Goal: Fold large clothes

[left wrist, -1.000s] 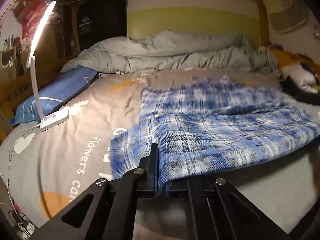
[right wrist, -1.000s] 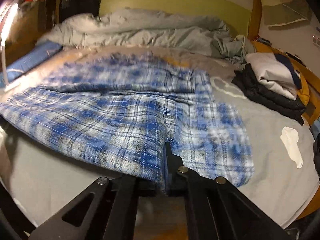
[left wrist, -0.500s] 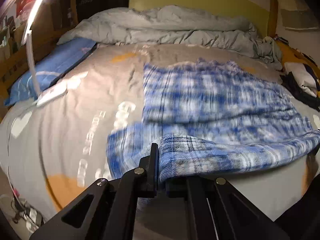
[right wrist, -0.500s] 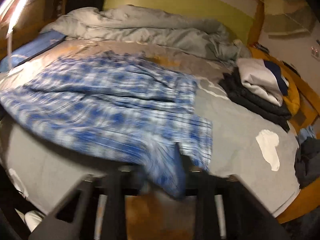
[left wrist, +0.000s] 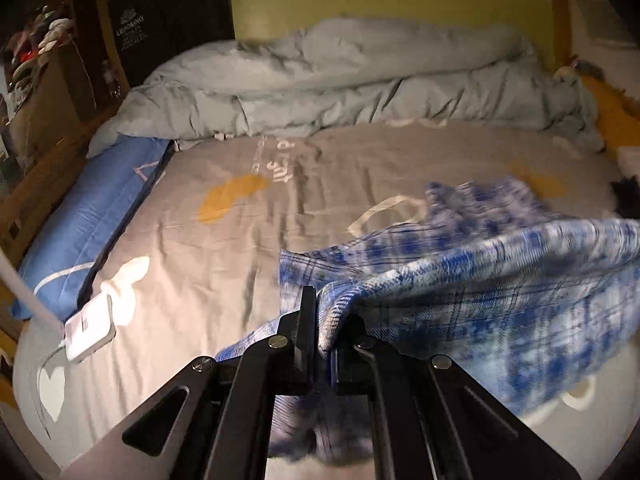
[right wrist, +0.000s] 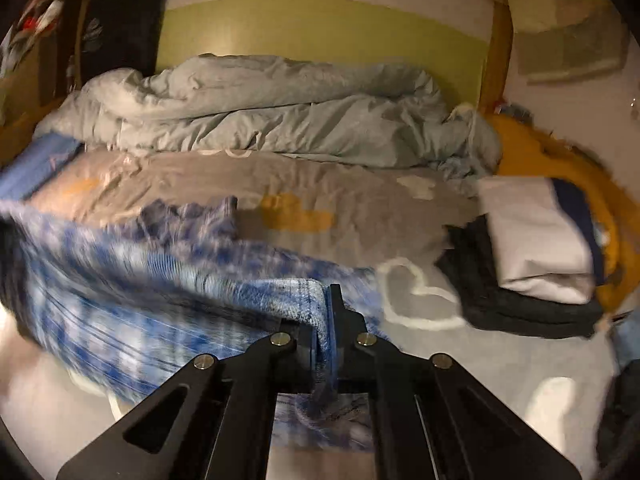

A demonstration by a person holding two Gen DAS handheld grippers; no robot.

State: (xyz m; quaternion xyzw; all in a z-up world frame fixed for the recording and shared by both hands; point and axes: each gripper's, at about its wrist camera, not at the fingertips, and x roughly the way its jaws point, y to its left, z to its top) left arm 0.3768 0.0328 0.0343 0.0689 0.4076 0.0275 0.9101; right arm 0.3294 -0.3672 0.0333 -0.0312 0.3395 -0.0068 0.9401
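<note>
A blue and white plaid garment (left wrist: 500, 280) hangs lifted over the grey bed sheet (left wrist: 320, 184). My left gripper (left wrist: 320, 320) is shut on its near left edge. The cloth stretches away to the right, blurred by motion. In the right wrist view the same plaid garment (right wrist: 140, 280) stretches to the left, and my right gripper (right wrist: 326, 320) is shut on its near right edge. The far part of the garment still touches the sheet (right wrist: 340, 200).
A crumpled grey duvet (left wrist: 340, 80) lies along the headboard. A blue pillow (left wrist: 88, 216) and a white lamp base (left wrist: 88, 332) sit at the left. A stack of folded clothes (right wrist: 532, 256), white on dark, lies at the right of the bed.
Both grippers have lifted the near edge of the plaid garment and carried it forward over the bed. The garment, flat before, now hangs raised and bunched between them.
</note>
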